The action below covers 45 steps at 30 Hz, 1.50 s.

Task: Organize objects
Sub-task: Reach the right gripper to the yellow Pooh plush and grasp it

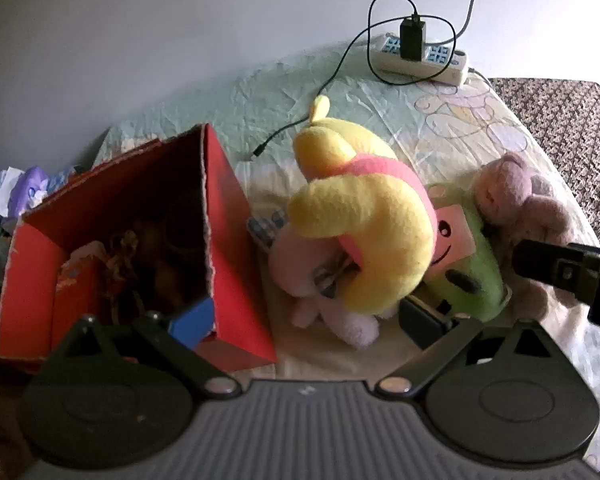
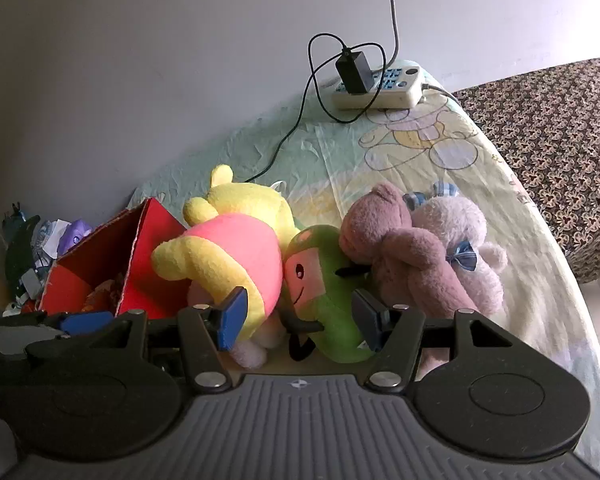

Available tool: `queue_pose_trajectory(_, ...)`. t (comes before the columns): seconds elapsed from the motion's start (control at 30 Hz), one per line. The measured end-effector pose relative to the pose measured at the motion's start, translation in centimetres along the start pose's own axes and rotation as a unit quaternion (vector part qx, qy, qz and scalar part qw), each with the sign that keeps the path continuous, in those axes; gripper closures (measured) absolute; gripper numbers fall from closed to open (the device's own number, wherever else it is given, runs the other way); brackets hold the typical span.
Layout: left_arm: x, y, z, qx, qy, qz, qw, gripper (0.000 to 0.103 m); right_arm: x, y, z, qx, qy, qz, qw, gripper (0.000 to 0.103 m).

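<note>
Clearly, from our left claw (image 1: pixel 304 320), spread wide, we look into the red box (image 1: pixel 228 248) holding dark clutter. Only our right claw (image 2: pixel 298 320), also released, shows the lilac bear (image 2: pixel 460 236) behind the mauve bear (image 2: pixel 404 256), beside the green plush (image 2: pixel 324 280) on the bed (image 2: pixel 420 152).

Red box (image 1: pixel 228 216) contents too dark and blurred to identify. Pink plush (image 1: pixel 300 280) mostly buried under yellow plush (image 1: pixel 364 216). Clutter (image 1: pixel 16 192) behind box cut off at left edge. Right gripper (image 1: pixel 572 276) cropped by frame edge, jaws unreadable there.
</note>
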<state>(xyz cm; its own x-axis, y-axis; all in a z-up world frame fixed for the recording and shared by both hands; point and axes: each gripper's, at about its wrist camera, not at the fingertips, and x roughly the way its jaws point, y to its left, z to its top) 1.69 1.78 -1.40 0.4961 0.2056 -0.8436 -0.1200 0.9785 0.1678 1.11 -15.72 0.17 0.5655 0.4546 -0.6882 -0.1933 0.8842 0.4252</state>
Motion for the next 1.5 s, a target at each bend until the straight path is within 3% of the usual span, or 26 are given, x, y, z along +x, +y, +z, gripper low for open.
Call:
queue_pose_trajectory(1.03,0.7,-0.7,0.5,0.02,-0.004,0.021,0.9996,0.003,1.6,-0.9,0.8,0.023,0.014,0.02,0.999,0.041)
queue_pose_trajectory(1.13,0.8,-0.6,0.5,0.021,-0.009,0.01,0.9997,0.003,1.8,-1.1,1.6,0.034,0.015,0.038,0.999,0.041)
queue_pose_trajectory(1.27,1.0,0.1,0.2,0.005,-0.012,-0.041,0.9991,0.003,2.3,-0.8,3.2,0.032,0.013,0.062,0.997,0.041)
queue_pose_trajectory(1.5,1.2,0.7,-0.3,-0.005,-0.05,-0.096,0.9941,0.003,5.2,1.3,6.0,0.0,0.036,0.099,0.994,0.039)
